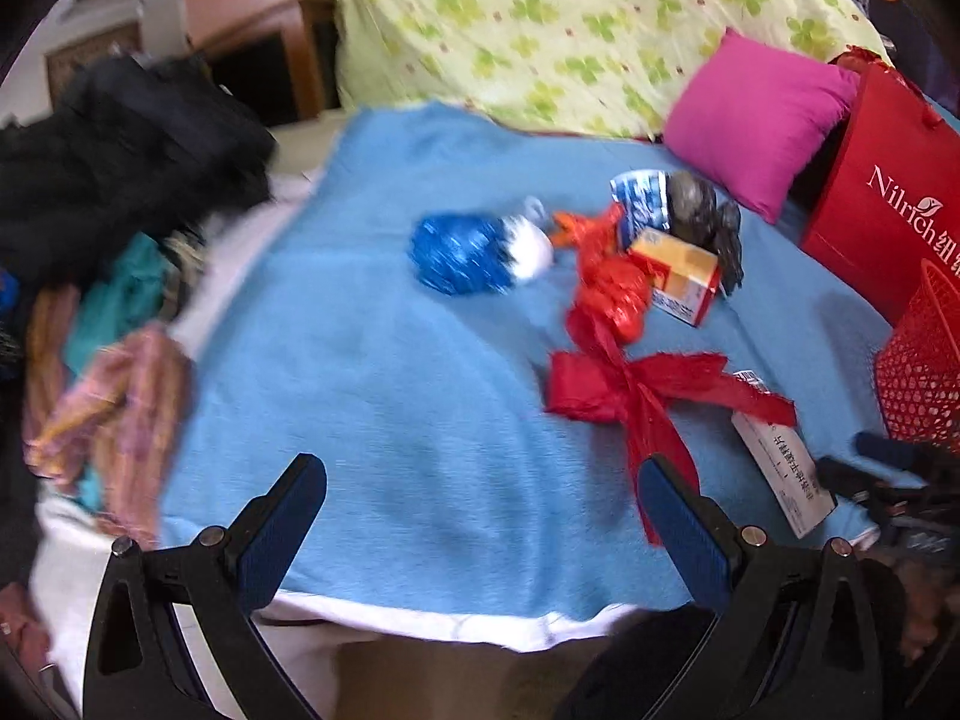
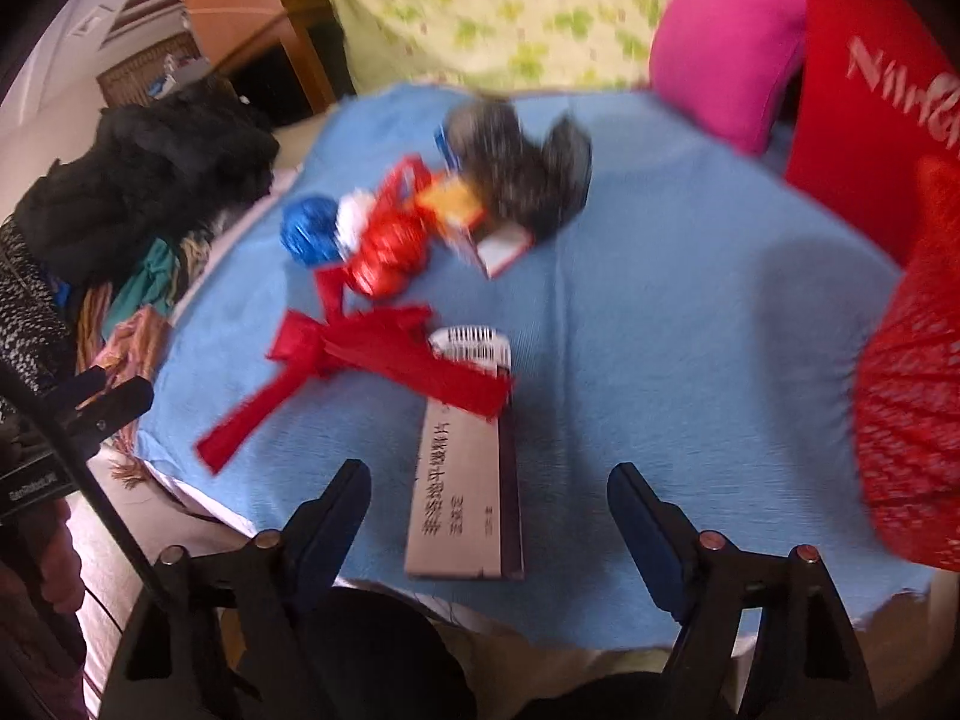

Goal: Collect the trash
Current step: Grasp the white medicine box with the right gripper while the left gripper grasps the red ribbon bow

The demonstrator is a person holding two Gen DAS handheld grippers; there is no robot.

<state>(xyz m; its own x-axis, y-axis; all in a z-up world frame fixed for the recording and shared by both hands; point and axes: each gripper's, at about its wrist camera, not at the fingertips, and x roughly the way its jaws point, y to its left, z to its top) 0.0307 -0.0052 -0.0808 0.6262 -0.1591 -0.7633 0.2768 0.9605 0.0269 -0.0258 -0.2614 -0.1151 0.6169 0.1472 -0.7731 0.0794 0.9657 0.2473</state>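
Trash lies on a light blue blanket [image 1: 372,360]: a blue foil ball [image 1: 459,255], a white wad [image 1: 528,246], a crumpled red wrapper [image 1: 612,288], a small orange box [image 1: 681,273], a grey-black crumpled bag [image 1: 705,216], a red ribbon bow [image 1: 630,387] and a long pale carton [image 1: 780,468]. My left gripper [image 1: 483,468] hangs open over bare blanket, short of the bow. My right gripper [image 2: 489,471] is open, and the long carton [image 2: 462,492] lies between its fingers without touching them. The ribbon bow [image 2: 372,354] drapes over the carton's far end.
A red mesh basket [image 2: 906,408] stands at the right, behind it a red paper bag [image 1: 882,210] and a pink cushion [image 1: 756,114]. A green-patterned quilt [image 1: 570,18] fills the back. Dark and coloured clothes [image 1: 120,180] pile up on the left.
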